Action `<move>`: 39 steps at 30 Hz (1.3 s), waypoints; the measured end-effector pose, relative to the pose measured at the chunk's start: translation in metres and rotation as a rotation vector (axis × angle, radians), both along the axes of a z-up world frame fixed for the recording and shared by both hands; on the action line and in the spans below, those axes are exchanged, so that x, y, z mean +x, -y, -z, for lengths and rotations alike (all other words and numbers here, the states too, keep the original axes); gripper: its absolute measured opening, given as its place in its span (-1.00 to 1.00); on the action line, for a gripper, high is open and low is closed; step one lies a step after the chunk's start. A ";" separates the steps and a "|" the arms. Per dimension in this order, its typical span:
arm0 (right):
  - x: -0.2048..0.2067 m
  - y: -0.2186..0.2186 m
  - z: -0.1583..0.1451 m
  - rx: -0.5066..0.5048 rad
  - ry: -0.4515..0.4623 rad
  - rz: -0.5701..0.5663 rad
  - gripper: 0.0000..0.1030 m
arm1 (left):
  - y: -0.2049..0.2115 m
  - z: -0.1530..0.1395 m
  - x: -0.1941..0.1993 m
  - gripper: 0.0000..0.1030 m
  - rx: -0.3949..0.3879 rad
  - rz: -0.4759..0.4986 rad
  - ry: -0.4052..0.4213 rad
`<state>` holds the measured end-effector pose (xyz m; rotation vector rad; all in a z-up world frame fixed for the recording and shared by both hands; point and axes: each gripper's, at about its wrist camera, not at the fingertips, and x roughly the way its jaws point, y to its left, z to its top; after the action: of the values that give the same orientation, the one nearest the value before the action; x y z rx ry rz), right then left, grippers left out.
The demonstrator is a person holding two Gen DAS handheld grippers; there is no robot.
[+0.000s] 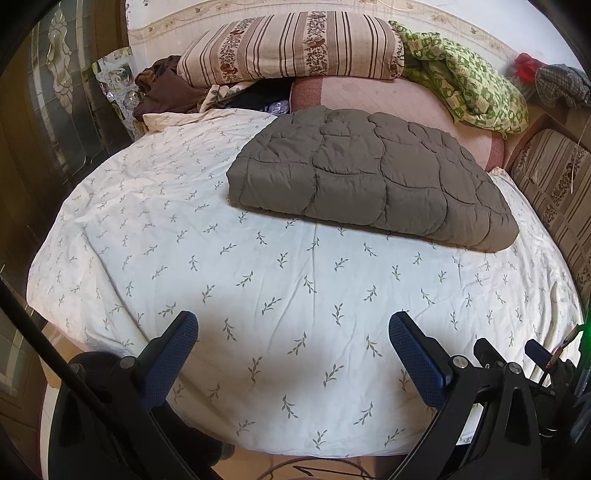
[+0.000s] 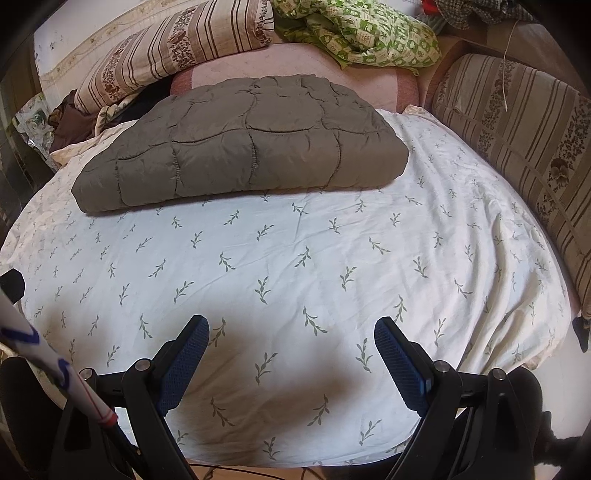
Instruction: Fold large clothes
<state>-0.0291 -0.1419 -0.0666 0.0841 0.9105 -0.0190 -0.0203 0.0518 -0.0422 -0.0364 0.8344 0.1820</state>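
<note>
In the left wrist view a bed [image 1: 295,280] under a white sheet printed with small green sprigs fills most of the frame; along the top lie one striped floral pillow [image 1: 291,48], one crumpled green-and-white patterned cloth [image 1: 469,85] at the upper right, a brown garment [image 1: 166,92] bunched at the upper left, and a pink rounded cushion [image 1: 388,99] partly behind the task's thing; a second striped cushion [image 1: 554,192] runs down the right edge; nothing lies on the sheet between the tongs and the garment; the one folded grey quilted garment [image 1: 369,181] rests flat in the upper centre-right of the frame, well apart from the left tongs [image 1: 293,323], which sit at the bottom edge with their two blue-padded fingers spread wide and holding nothing; part of the other tool shows at the lower right corner. In the right wrist view the same bed spreads across the middle; the striped pillow [image 2: 177,48] is at the upper left, the green cloth [image 2: 365,33] at the top centre-right, the long striped cushion [image 2: 517,140] down the right side; a white pole with blue and red marks [image 2: 55,362] crosses the lower left corner; the grey garment [image 2: 240,147] lies in the upper centre-left, well apart from the right tongs [image 2: 291,328], which are wide apart and empty above bare sheet.
</note>
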 end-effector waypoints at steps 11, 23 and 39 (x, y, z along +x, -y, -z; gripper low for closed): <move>0.006 0.009 -0.006 -0.004 0.019 0.023 0.82 | -0.011 0.006 0.009 0.99 -0.035 0.010 -0.026; 0.163 0.029 -0.019 -0.098 0.134 0.088 0.82 | -0.028 0.012 0.013 0.99 -0.067 -0.017 -0.052; 0.113 0.020 -0.012 -0.119 0.006 -0.008 0.83 | -0.023 0.009 0.017 0.99 -0.062 -0.006 -0.001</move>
<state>0.0842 -0.1614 -0.0544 -0.0302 0.9014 -0.0652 -0.0030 0.0749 -0.0513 -0.0972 0.8413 0.1613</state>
